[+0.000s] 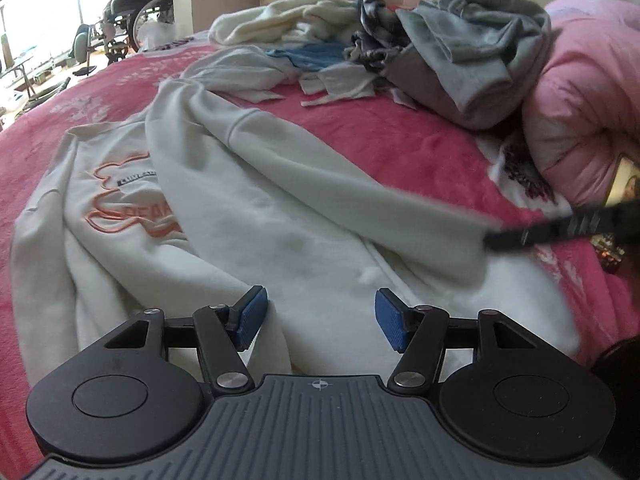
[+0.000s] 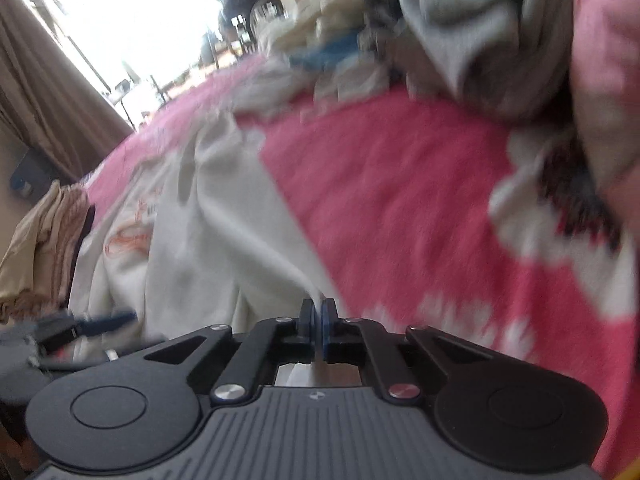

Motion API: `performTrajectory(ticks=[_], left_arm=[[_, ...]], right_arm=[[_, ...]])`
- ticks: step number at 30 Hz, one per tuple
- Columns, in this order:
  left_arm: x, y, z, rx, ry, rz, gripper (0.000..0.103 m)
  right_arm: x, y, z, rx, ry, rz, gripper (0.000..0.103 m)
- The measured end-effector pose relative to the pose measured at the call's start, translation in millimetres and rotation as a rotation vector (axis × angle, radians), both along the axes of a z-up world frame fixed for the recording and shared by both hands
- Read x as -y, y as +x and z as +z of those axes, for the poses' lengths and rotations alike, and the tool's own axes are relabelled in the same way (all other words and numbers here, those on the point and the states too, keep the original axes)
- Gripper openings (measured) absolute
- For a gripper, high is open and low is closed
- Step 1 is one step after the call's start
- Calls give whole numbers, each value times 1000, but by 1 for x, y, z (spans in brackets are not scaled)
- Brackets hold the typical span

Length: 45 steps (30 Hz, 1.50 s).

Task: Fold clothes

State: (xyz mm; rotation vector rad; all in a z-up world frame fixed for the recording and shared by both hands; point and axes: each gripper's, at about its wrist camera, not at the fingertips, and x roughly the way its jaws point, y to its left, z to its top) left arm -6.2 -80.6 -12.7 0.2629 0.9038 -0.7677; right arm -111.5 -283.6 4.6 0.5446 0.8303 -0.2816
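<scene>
1. Where the bed meets the room at its far left edge, a wheelchair (image 1: 132,20) loaded with dark things stands on the floor by the bright window, well apart from the work.
2. Spread on the red bedspread (image 1: 400,140), toward its near left part, lies the white sweatshirt (image 1: 248,216), rumpled, its orange stitched design facing up on the left.
3. Over the near hem of that sweatshirt hangs the left gripper (image 1: 319,318), its blue pads (image 1: 252,314) set wide apart with nothing between them.
4. From the sweatshirt's shoulder a long sleeve (image 1: 320,184) runs diagonally to the right, lifted off the bedspread at its end.
5. At that sleeve end the right gripper (image 2: 319,322) is closed tight, a thin fold of white cloth pinched between its pads; the left camera shows it only as a dark blur at the right edge.
6. Toward the far edge of the bed sits a pile of other clothes (image 1: 320,40): cream, blue and patterned pieces, touching one another.
7. Right of that pile a grey garment (image 1: 476,52) is heaped against a pink quilt (image 1: 588,100) along the bed's right edge.
</scene>
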Motion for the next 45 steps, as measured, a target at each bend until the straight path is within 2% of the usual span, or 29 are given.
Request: performTrajectory(ticks=[5, 13, 16, 19, 21, 22, 23, 24, 26, 27, 30, 33, 35, 38, 45], left_arm=[[9, -2, -7, 0, 8, -15, 60], [8, 6, -8, -54, -61, 18, 60], [8, 7, -10, -87, -92, 17, 60], [10, 9, -14, -120, -122, 17, 60], [13, 12, -19, -146, -130, 14, 60], [15, 13, -22, -157, -131, 12, 60], [17, 14, -25, -168, -129, 9, 60], [18, 15, -27, -177, -128, 3, 60], [21, 17, -31, -191, -128, -12, 60], [22, 17, -32, -197, -130, -16, 60], [23, 20, -34, -212, -142, -20, 60], [19, 22, -33, -220, -169, -12, 60], [14, 21, -28, -220, -202, -3, 60], [1, 16, -17, -211, -239, 6, 60], [-66, -10, 13, -159, -222, 50, 60]], right_arm=[[34, 44, 57, 88, -203, 21, 4], [92, 166, 163, 245, -598, -12, 3], [117, 218, 183, 254, -701, -68, 3], [143, 265, 170, 195, -784, -159, 4], [163, 289, 144, 88, -788, -202, 6], [171, 297, 132, 40, -793, -218, 17], [174, 297, 122, 9, -803, -218, 34], [177, 298, 112, -21, -814, -218, 39], [182, 296, 94, -68, -837, -220, 60], [181, 288, 93, -48, -850, -232, 62], [182, 259, 107, 31, -864, -298, 64], [174, 223, 135, 179, -834, -368, 64], [163, 199, 156, 297, -767, -357, 65], [134, 166, 174, 417, -627, -247, 67], [43, 109, 168, 496, -415, 139, 67]])
